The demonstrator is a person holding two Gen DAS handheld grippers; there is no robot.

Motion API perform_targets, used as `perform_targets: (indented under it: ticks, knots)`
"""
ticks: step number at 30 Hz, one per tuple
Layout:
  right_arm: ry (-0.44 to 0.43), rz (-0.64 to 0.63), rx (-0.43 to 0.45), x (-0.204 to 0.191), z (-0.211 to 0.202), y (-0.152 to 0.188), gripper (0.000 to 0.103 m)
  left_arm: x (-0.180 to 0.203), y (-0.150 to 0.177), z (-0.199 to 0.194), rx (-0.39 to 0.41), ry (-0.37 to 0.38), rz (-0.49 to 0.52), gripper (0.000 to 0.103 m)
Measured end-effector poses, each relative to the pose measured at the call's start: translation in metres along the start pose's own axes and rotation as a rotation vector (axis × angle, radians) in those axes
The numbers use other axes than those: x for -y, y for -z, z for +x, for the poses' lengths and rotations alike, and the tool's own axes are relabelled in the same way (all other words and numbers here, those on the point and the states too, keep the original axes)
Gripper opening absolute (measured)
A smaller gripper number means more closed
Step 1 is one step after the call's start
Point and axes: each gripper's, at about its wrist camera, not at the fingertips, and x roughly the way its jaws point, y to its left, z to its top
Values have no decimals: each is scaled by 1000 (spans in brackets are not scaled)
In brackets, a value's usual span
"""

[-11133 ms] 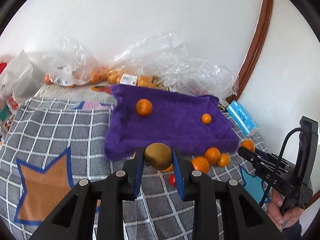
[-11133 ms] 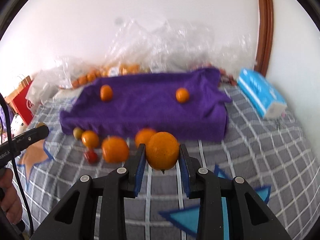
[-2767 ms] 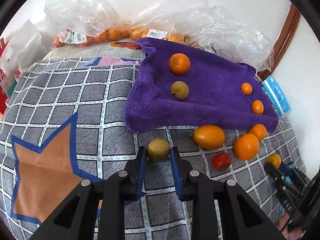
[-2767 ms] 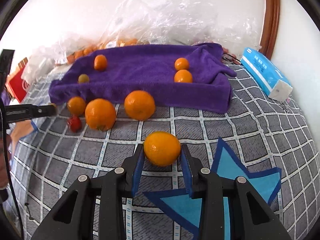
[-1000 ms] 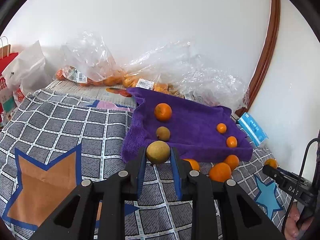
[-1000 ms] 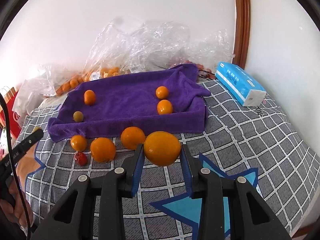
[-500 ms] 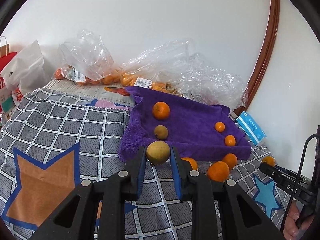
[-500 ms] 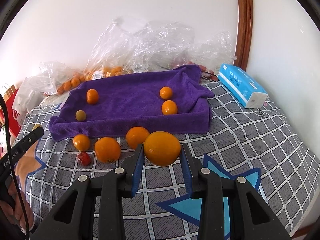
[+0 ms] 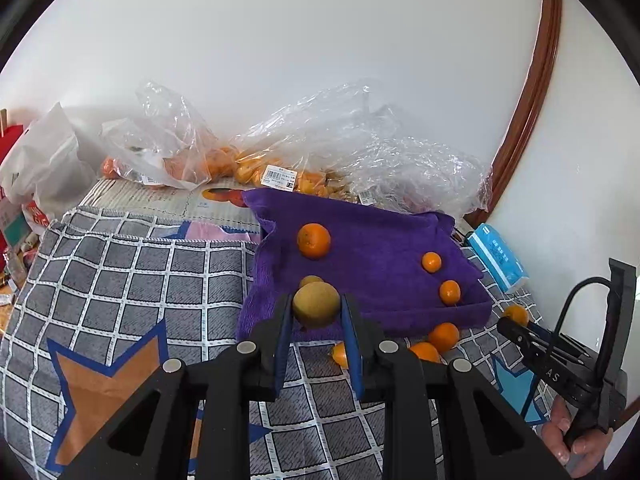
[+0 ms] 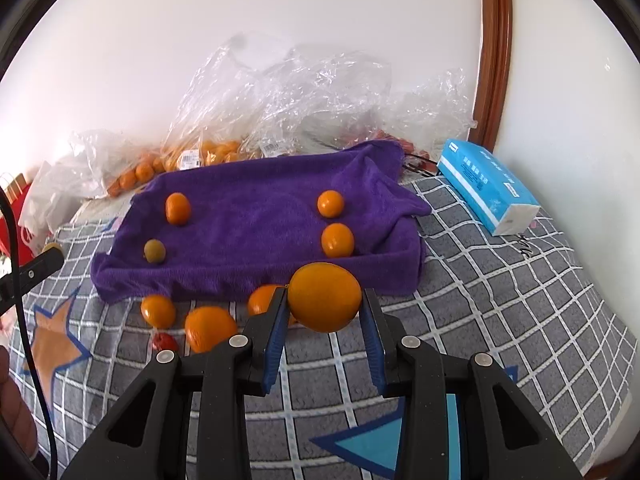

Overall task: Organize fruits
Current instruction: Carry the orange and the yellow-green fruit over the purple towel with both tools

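My left gripper (image 9: 316, 312) is shut on a brownish-green round fruit (image 9: 316, 304) and holds it above the near edge of the purple towel (image 9: 372, 256). My right gripper (image 10: 325, 312) is shut on a large orange (image 10: 325, 297) and holds it above the checked cloth in front of the towel (image 10: 256, 216). On the towel lie an orange (image 10: 177, 209) and a small green-brown fruit (image 10: 154, 251) at the left, and two small oranges (image 10: 330, 203) (image 10: 337, 240) at the right. Several oranges (image 10: 158, 311) (image 10: 209, 328) and a small red fruit (image 10: 164, 342) lie on the cloth in front.
Clear plastic bags with oranges (image 10: 208, 152) pile against the back wall. A blue tissue pack (image 10: 488, 184) lies right of the towel. A white bag (image 9: 44, 160) and a red bag stand at the far left. A wooden door frame (image 10: 494, 52) rises at the right.
Both grippers have moved a little closer to the purple towel, each still holding its fruit. The fruit on the towel and cloth has not moved.
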Motion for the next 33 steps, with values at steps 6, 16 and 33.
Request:
perform_targets:
  ticks: [6, 16, 33]
  knots:
    - [0, 4, 5, -1, 7, -13, 36, 1, -10, 4, 4, -22, -13, 23]
    - [1, 9, 13, -2, 19, -27, 36, -4, -24, 17, -21, -21, -31, 23]
    - [-7, 22, -3, 1, 55, -40, 36, -4, -37, 45, -56, -43, -19, 23]
